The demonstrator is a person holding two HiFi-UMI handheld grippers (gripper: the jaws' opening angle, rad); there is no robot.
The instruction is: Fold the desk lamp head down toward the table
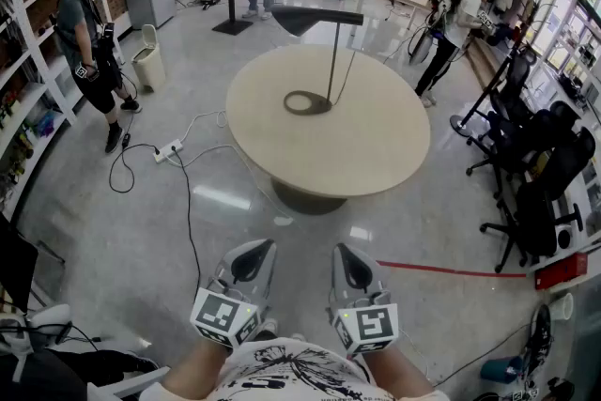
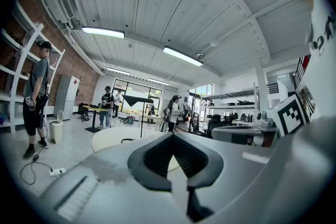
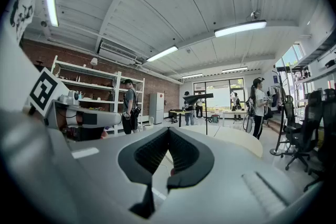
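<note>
Grey left gripper and right gripper sit close to the person's shirt, each with jaws pressed together on nothing. Well ahead, the desk lamp stands on the round table, its head seemingly level.

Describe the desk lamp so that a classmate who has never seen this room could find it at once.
Find the big round beige table in the middle of the grey floor. The desk lamp stands on its far half. Nothing else there looks like it: a flat ring base, a thin upright pole and a dark flat head held level on top.
</note>
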